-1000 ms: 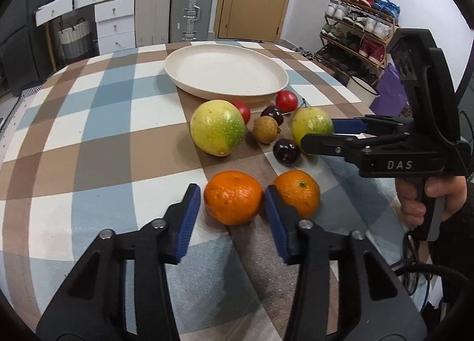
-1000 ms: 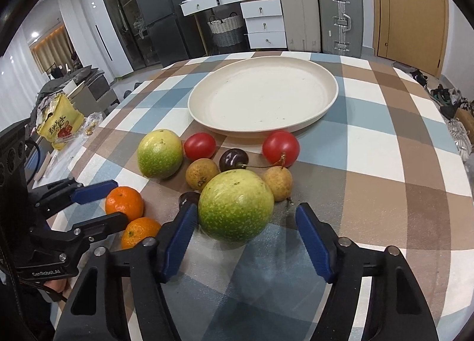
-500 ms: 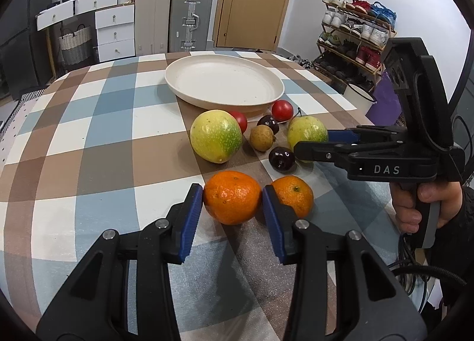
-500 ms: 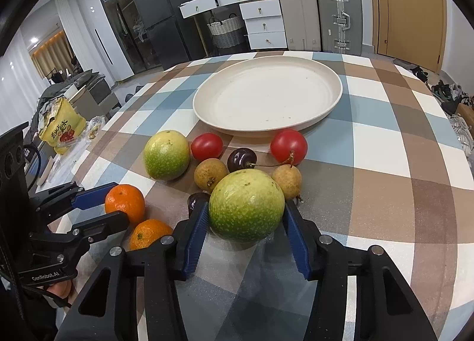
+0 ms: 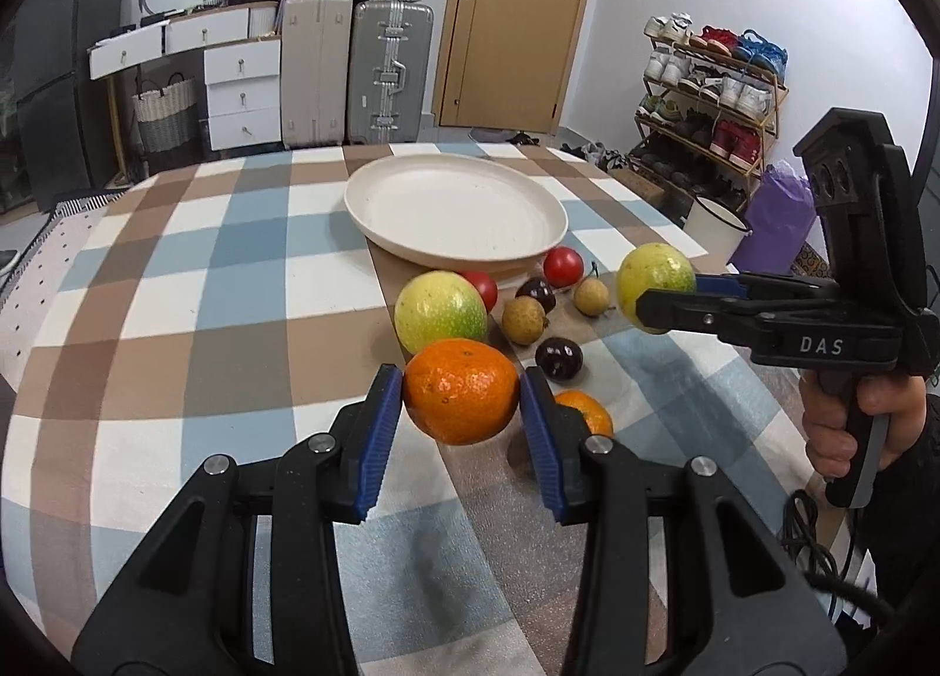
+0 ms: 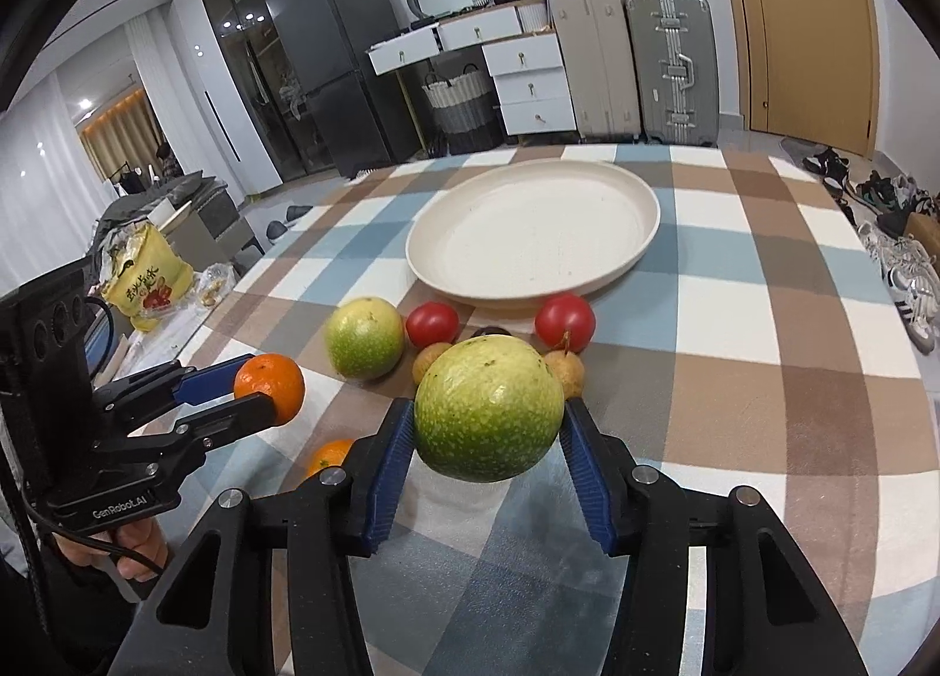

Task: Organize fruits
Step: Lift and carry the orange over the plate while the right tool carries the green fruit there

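Left wrist view: orange clamped between left gripper pads, clear of tablecloth, near side of plate. Green fruit pinched in right gripper, also off cloth, short of plate. Both likely bound for empty plate. Grippers angled downward toward plate, side by side. Remaining fruits clustered just before plate rim.

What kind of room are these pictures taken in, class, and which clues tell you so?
Most likely a lived-in home: a shoe rack by the door, suitcases against the wall, and a fridge near the checked table.
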{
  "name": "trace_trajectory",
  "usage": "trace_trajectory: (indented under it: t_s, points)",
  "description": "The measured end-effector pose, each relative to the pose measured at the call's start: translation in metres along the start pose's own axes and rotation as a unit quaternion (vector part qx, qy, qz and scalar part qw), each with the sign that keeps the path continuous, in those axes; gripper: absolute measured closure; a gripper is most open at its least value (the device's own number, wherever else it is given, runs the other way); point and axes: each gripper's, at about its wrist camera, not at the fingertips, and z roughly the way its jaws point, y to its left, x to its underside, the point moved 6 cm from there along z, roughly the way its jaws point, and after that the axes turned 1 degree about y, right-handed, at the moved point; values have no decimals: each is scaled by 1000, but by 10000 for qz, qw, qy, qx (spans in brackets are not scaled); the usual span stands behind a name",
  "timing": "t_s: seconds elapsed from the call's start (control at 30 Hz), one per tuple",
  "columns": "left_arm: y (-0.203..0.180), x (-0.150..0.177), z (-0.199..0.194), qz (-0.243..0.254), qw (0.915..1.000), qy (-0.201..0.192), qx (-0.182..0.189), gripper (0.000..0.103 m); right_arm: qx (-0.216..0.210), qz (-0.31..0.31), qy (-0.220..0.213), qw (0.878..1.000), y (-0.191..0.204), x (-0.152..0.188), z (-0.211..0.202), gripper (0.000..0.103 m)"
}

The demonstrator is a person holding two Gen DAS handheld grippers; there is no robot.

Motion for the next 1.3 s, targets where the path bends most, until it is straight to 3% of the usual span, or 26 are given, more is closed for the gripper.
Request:
trace_trajectory:
  t_s: [0.17,0.73,1.3]
  points:
    - [-2,-15,-9,-12,9997,-246,-63,64,-71,-6,-171,9998,0,-13,-10,52]
    - [-14,-75,8,118,9985,-534,-84,64,-24,-37,-557,9984,-4,-57,-31,52]
    - [-5,-118,61,202,9987,-421,-180,64,-27,153,-467,9988,-23,-88,1,52]
